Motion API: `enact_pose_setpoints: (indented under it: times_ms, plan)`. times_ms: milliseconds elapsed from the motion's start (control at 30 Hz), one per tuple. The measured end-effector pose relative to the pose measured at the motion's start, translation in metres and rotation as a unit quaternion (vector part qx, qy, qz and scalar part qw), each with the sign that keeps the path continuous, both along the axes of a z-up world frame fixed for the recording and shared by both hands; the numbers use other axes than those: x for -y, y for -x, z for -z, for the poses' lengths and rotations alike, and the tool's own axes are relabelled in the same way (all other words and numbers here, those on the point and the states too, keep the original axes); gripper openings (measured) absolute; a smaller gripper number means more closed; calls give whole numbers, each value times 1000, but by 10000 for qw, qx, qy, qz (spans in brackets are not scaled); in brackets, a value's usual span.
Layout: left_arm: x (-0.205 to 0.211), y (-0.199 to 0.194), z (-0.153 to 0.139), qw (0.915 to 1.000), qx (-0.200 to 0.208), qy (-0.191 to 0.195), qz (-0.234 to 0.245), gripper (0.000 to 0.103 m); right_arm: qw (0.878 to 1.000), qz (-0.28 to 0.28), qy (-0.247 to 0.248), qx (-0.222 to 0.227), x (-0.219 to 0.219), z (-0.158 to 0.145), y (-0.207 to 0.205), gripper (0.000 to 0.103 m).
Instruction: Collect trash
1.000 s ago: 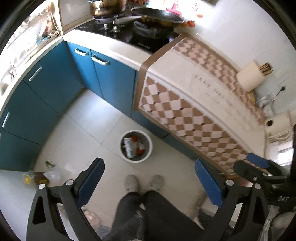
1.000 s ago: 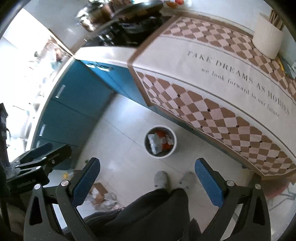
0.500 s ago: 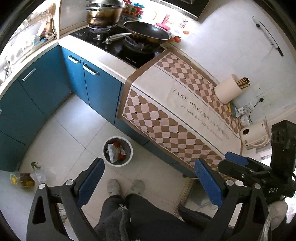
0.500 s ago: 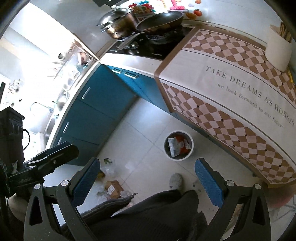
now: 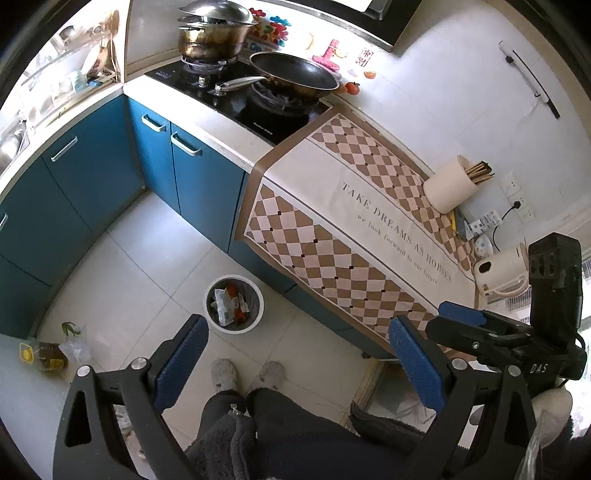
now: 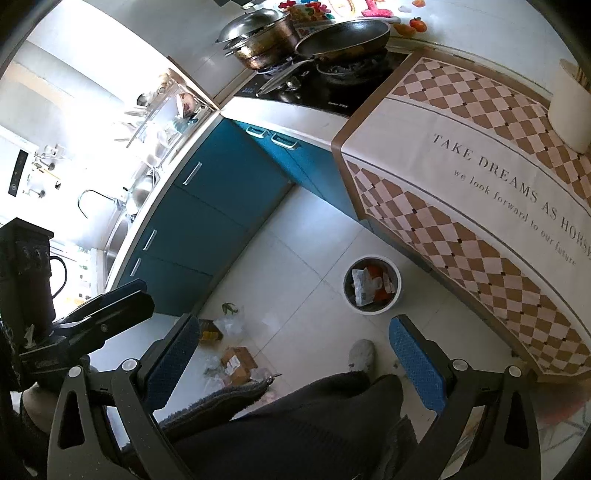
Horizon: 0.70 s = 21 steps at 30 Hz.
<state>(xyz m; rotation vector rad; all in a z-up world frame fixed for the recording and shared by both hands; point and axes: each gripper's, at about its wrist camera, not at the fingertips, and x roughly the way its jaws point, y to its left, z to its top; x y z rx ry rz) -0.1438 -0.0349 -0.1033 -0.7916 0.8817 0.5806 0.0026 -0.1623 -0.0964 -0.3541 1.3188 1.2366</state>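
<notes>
The blue cabinets [image 5: 92, 184] wrap the corner of the kitchen, and the pale tiled floor [image 5: 122, 273] spreads below me. Along the counter lies a checkered cloth [image 5: 351, 221] with printed words, hanging over the front edge. Beyond it sits the black stove [image 5: 240, 96], carrying a lidded pot [image 5: 210, 33] and a dark frying pan [image 5: 295, 74] side by side.

My left gripper [image 5: 299, 354] hangs high over the floor, its blue pads spread wide with nothing between them. My right gripper [image 6: 295, 354] is spread just as wide and holds nothing; I also see it from the left camera, off to the right near a cream kettle [image 5: 502, 269].

The white trash bin [image 5: 234, 304] stands on the floor just beside the cloth-draped counter front, with crumpled wrappers and something orange inside. My grey slippers [image 5: 247, 374] are planted near it.

On the floor toward the cabinet corner lies loose trash: a small cardboard box [image 6: 238, 363], crinkled clear plastic [image 6: 229, 325], and a yellow-capped bottle [image 5: 42, 356] near the cabinet base. A cream holder of chopsticks [image 5: 448, 188] stands on the far edge of the cloth.
</notes>
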Motion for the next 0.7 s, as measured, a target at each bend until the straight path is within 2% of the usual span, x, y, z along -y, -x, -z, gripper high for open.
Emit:
enact_pose_setpoints:
  times_ms: [367,700]
  plan:
    - [7,4,1,9998,-158,-127,73,103,9999,-78,74,-108,3,9,3,103]
    - [8,7,2,9998,-156,-91,90,103,9998,-107,103,-147,8,9,2,103]
